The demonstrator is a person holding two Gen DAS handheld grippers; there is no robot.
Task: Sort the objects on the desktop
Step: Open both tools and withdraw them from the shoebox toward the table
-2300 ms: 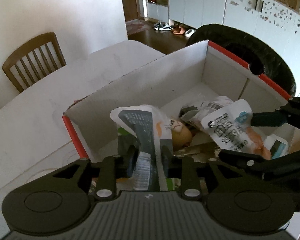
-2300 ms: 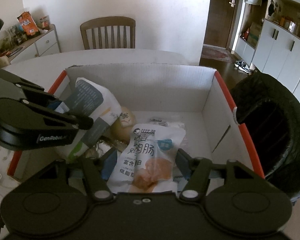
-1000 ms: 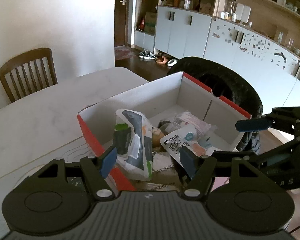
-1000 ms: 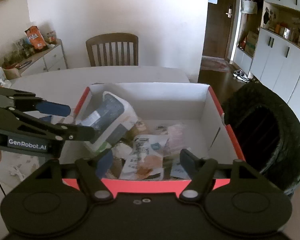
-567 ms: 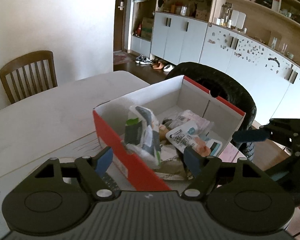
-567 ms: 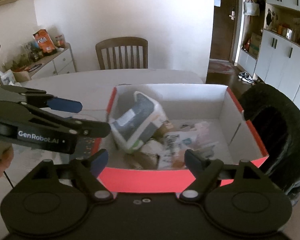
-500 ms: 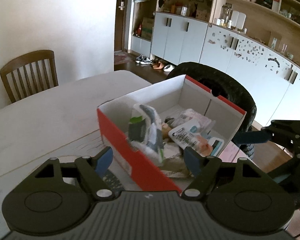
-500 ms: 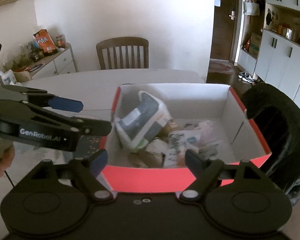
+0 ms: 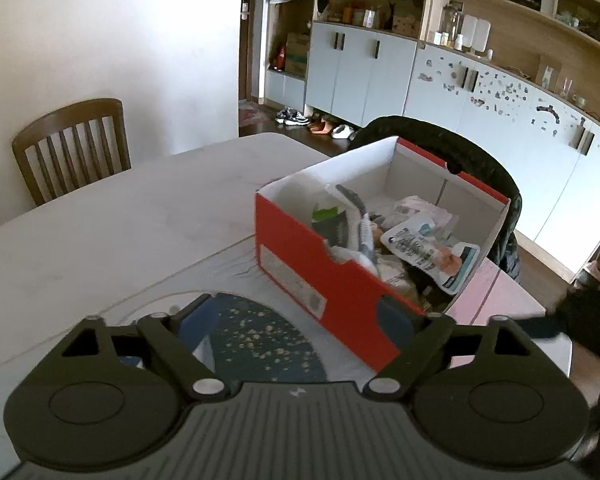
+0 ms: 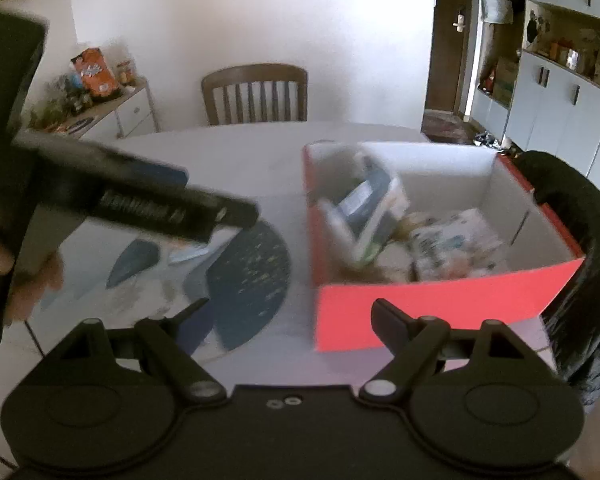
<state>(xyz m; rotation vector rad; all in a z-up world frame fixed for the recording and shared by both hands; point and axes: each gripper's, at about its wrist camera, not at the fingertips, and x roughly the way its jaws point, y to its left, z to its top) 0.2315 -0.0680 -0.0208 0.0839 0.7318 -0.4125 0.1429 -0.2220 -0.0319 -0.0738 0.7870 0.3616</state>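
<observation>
The pale surface [image 9: 112, 224] fills the left and middle of both views; its rounded far edge runs below a wooden chair [image 9: 70, 146] at the upper left of the left wrist view, and its right edge drops off just beyond the box, beside a dark padded seat back [image 9: 480, 168]. The stretch of surface between the chair and the box lies bare and open.

A red box [image 9: 324, 276] with a white inside stands at the middle right of the left wrist view, near the surface's right edge, its open top facing up. It holds the sorted things: a grey and white pouch [image 9: 358, 220] leaning upright against the near wall, and a white snack packet [image 9: 424, 250] lying tilted beside it, with crumpled wrappers underneath. The packet carries dark printed characters, too small to read. A pale label [image 9: 292, 278] sits on the box's red side; its text is unreadable.

A round dark blue mat [image 10: 248, 284] with pale speckles lies flat on the surface just left of the box.

The left hand-held gripper [image 9: 300, 312] has just been opening; its jaws stand spread wide with nothing between them, over the mat. The right hand-held gripper [image 10: 288, 312] is likewise spread and empty, low in its frame. In the right wrist view the left one crosses the upper left, blurred, with white lettering too smeared to read.
</observation>
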